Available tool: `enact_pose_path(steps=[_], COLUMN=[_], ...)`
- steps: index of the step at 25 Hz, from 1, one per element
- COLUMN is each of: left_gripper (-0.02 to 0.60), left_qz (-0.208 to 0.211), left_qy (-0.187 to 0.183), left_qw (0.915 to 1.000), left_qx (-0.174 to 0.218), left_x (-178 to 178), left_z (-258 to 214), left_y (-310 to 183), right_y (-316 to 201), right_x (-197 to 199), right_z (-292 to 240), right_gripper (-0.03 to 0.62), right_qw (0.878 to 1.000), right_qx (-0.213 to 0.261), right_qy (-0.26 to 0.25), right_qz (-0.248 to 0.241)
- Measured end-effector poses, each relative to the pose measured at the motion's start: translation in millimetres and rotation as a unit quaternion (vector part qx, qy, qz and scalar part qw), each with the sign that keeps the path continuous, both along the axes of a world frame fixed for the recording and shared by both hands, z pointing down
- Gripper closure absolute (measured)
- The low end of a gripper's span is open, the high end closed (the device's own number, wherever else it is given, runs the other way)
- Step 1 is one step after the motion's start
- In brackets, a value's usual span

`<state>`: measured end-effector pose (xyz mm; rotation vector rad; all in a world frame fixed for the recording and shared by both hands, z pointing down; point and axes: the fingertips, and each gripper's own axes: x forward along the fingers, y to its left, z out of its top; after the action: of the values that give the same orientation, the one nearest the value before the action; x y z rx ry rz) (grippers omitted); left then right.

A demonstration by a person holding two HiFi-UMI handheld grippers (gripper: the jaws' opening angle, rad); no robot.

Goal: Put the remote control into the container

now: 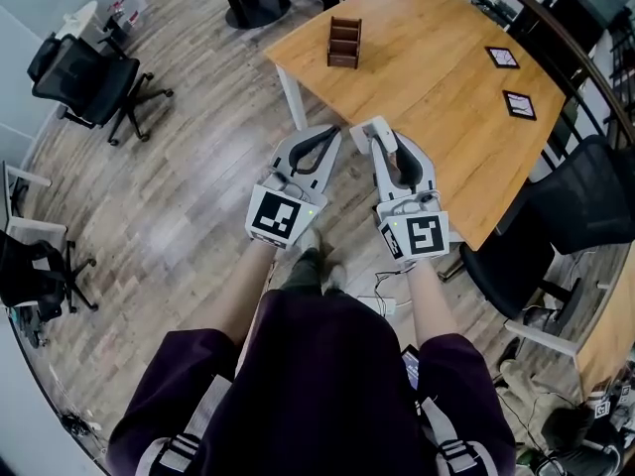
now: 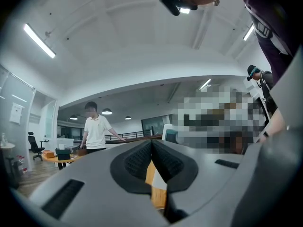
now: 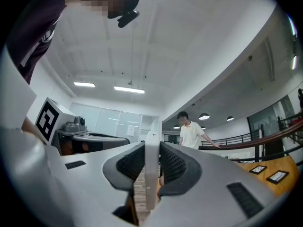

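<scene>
A slim white remote control [image 3: 150, 174] stands on edge between the black ribbed pads of my right gripper [image 3: 151, 151], which is shut on it. In the head view that gripper [image 1: 373, 133] hovers at the near edge of the wooden table [image 1: 437, 97]. The container [image 1: 344, 43], a small dark-brown slotted wooden box, stands farther back on the table, well beyond both grippers. My left gripper [image 1: 325, 137] hangs beside the right one over the floor, off the table's corner. In its own view the left gripper [image 2: 151, 144] has its pads meeting at the tips with nothing held.
Two black-framed cards [image 1: 502, 57] [image 1: 519, 104] lie on the table's right side. Black office chairs stand at far left [image 1: 94, 77] and close on the right [image 1: 585, 206]. A person in a white shirt [image 3: 191, 132] stands beyond the table.
</scene>
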<state>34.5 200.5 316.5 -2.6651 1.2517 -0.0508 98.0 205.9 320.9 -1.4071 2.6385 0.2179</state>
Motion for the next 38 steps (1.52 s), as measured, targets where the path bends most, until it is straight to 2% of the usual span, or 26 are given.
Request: enact_pose_path(steps=[5,10,16,23,30,38], left_gripper=[0.569,0.569,0.569,0.569,0.569,0.569], left_qz=[0.011,0.018,0.036,0.063,0.073,0.054], left_qy=[0.006,-0.006,-0.001,0.0,0.001,-0.002], left_qw=[0.9997,0.9997,0.9993,0.9977,0.997,0.9979], left_qx=[0.019,-0.011,-0.007,-0.024,-0.026,-0.035], left_x=[-5,-16,-33,-45,-41,-26], left_z=[3,17,21,20,25,35], left_y=[-30,-65,-108,-147,-176,-224], right_y=[-27,-62,-104,-141,-170,-221], right_x=[-10,-20,-37,-49,-44,-29], right_z=[8,19,23,19,22,34], right_gripper=[0.493,0.493,0.493,0.493,0.493,0.493], right_qw=[1.0,1.0,0.999,0.997,0.997,0.998], right_qx=[-0.005,-0.015,-0.024,-0.03,-0.031,-0.038], right_qy=[0.0,0.0,0.008,0.017,0.023,0.022], right_qz=[0.007,0.016,0.033,0.063,0.073,0.051])
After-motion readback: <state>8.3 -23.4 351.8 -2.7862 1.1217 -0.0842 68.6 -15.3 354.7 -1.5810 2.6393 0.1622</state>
